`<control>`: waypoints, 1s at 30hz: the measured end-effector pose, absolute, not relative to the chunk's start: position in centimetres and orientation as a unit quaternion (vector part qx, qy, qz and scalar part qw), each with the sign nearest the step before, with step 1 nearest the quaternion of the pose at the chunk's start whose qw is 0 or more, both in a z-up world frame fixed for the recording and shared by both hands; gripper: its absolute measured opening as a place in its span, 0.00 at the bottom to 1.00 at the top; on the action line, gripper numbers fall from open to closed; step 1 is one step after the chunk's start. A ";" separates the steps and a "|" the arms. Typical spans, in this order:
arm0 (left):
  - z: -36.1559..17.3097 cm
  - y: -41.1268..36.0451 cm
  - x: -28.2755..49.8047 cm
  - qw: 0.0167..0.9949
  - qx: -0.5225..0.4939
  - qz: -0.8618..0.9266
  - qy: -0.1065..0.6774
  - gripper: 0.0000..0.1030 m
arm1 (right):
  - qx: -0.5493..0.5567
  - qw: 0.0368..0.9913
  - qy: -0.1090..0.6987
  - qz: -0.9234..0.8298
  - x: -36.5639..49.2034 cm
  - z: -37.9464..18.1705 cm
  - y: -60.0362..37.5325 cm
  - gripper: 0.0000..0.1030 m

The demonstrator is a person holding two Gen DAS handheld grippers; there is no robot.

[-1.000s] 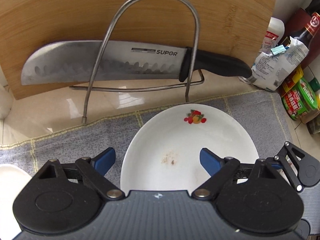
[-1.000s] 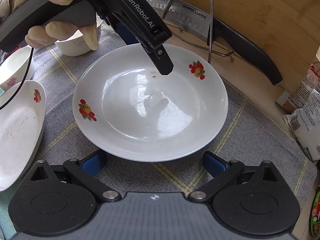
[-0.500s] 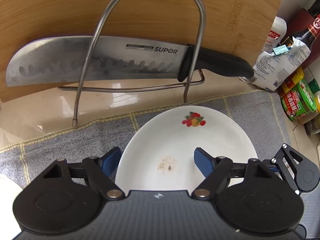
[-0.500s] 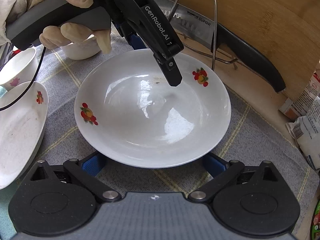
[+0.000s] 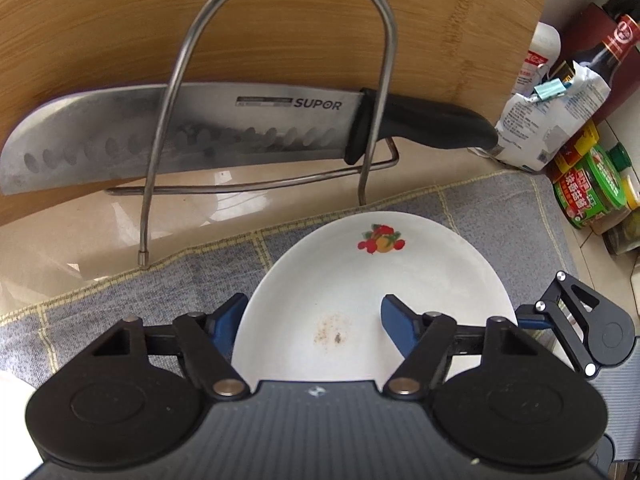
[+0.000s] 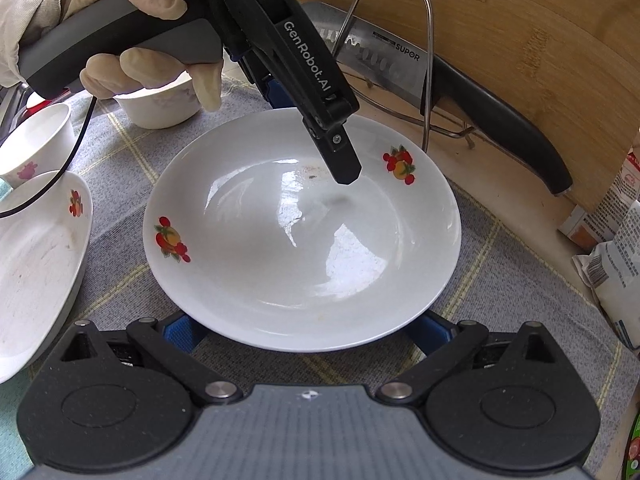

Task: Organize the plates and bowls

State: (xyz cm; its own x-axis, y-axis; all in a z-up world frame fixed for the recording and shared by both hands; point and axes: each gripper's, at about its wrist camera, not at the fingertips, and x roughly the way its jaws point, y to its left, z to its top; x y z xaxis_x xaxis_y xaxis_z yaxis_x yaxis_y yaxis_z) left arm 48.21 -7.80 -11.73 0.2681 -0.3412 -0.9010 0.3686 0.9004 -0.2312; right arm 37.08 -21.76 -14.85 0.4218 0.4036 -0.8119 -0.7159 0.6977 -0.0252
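The left claw has just been closing to a narrow gap, with the rim of the white plate between its fingers: one blue pad outside the edge, the other inside the basin, apparently pinching it. The right claw stands wide at the bottom of its view, the plate's near edge lying over its pads. The plate sits mid-frame on a grey checked cloth. At left are a second plate and two small bowls. Behind, a knife rests in a wire rack against a cutting board.
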 end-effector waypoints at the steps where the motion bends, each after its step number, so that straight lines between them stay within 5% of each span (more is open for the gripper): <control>1: -11.7 -7.9 48.2 0.795 0.017 -0.225 0.563 0.69 | -0.188 0.822 0.415 0.342 37.1 -14.8 -21.8 1.00; 30: -11.8 -8.5 48.6 0.768 0.085 -0.289 0.566 0.67 | -0.196 0.816 0.405 0.364 37.5 -14.7 -22.1 1.00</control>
State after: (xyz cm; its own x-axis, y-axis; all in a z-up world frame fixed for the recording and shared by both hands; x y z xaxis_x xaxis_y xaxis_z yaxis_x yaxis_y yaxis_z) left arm 48.60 -8.55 -11.85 0.1934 -0.3476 -0.9175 0.5391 0.8190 -0.1967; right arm 37.49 -22.09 -14.72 0.4070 0.4350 -0.8032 -0.7523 0.6584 -0.0246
